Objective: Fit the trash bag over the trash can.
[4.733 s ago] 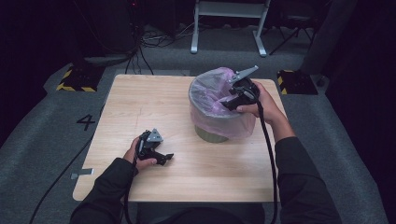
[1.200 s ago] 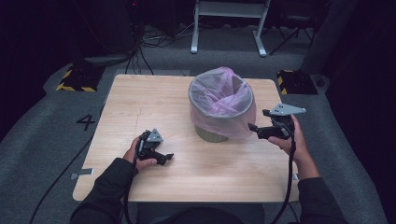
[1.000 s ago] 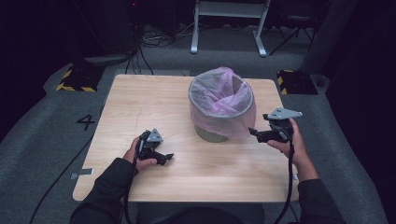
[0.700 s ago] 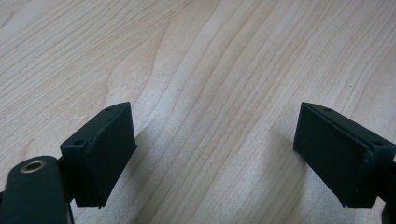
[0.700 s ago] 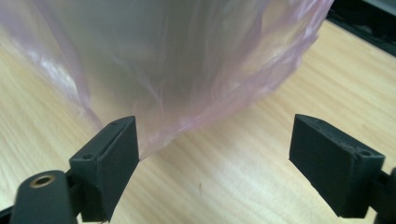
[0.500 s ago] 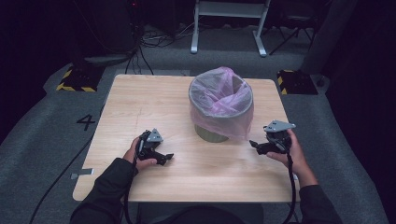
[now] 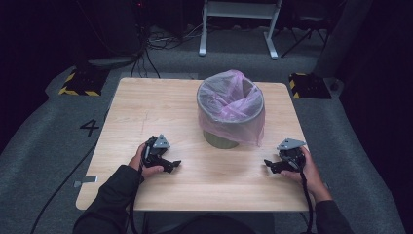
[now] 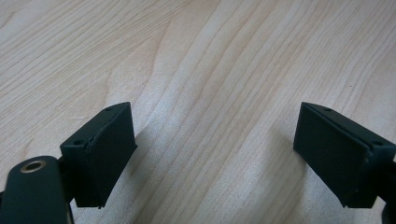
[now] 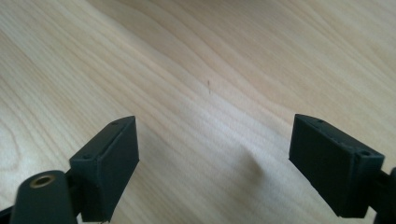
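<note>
Bin: I see a round grey bin [image 7: 221,139] standing upright at centre frame of the high view, a little toward the upper right of the surface [image 7: 146,107].
Liner: a thin pink bag [image 7: 234,105] lines it, folded over the rim and hanging loose down the right side; the inside looks crumpled.
Left gripper: my left gripper [image 7: 170,165] rests on the wood at lower left of the bin, well apart from it, held in the left hand [image 7: 143,163].
Left jaws: released, spread wide in the left gripper view [image 8: 224,154], bare wood between them.
Right gripper: my right gripper [image 7: 269,165] sits at lower right of the bin, near the surface's right edge, in the right hand [image 7: 307,170].
Right jaws: released, wide apart in the right gripper view [image 9: 215,161], wood grain only between them.
Edges: the bin's hanging bag comes near the right edge; the far edge lies just beyond the bin.
Open room: broad bare wood at the left half and along the lower strip between the two grippers.
</note>
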A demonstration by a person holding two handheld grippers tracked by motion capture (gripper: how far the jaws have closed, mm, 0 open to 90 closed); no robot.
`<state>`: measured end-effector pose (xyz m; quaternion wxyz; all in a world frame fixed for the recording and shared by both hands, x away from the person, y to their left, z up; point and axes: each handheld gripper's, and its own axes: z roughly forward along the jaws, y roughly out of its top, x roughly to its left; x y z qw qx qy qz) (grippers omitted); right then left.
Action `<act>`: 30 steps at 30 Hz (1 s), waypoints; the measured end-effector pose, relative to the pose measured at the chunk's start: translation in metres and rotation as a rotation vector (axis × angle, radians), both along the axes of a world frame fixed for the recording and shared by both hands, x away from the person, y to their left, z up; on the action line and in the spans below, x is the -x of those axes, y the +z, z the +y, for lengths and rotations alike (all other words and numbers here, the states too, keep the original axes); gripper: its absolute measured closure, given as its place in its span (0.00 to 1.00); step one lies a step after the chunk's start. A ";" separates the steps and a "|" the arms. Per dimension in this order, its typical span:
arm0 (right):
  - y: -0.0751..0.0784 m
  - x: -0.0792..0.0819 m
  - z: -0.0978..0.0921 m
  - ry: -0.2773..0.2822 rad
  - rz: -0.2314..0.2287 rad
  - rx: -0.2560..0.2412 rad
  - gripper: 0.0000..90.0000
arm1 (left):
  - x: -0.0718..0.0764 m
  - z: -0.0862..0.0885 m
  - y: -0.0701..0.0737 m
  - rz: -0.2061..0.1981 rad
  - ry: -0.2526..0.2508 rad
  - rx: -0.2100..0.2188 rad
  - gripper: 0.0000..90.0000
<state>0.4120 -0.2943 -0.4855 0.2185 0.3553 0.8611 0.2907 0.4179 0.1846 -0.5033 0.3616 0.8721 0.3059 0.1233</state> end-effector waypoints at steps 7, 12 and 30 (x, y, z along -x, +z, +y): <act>-0.007 0.008 -0.008 -0.013 0.019 -0.047 0.18 | 0.000 0.000 0.000 -0.001 0.000 -0.001 0.14; -0.011 0.013 -0.015 -0.035 0.027 -0.105 0.18 | 0.000 0.000 0.000 0.000 0.000 0.000 0.14; -0.018 0.032 -0.043 -0.150 0.023 -0.190 0.17 | 0.000 0.000 0.000 -0.001 0.003 0.000 0.14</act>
